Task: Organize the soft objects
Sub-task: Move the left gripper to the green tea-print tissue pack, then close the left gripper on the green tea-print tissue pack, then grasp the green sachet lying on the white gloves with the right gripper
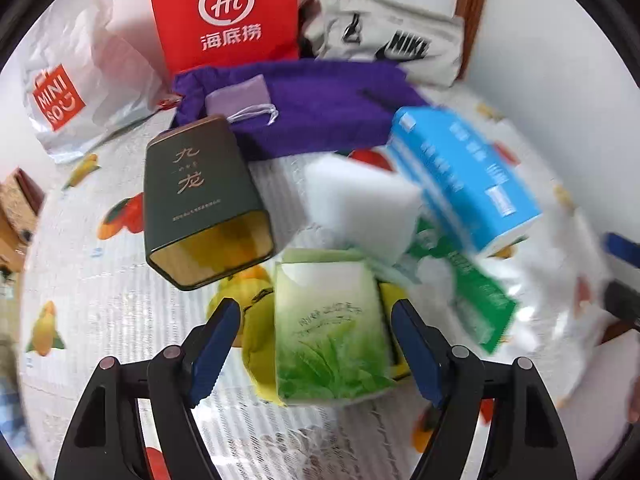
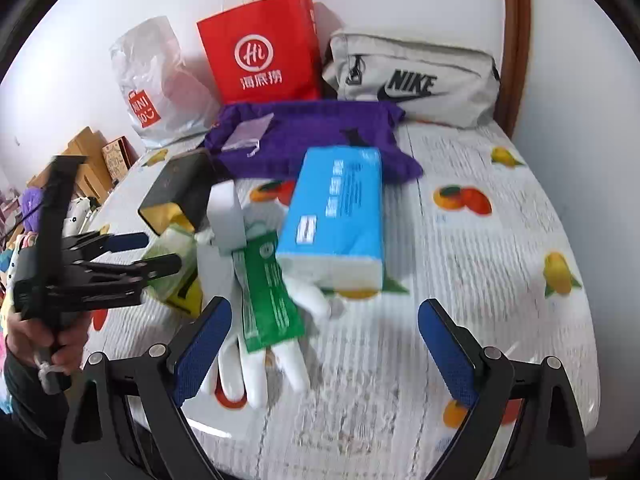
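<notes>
My left gripper is open, its blue pads on either side of a green tissue pack lying on a yellow soft item. A white sponge block, a blue tissue pack and a green-labelled pack of white gloves lie just beyond. In the right wrist view my right gripper is open and empty above the white gloves, near the blue tissue pack. The left gripper shows at the left by the green pack.
A dark green tin lies on its side. A purple drawstring bag with a small lilac pouch lies behind. A red paper bag, a Miniso plastic bag and a grey Nike bag stand along the wall. The fruit-print tablecloth covers the table.
</notes>
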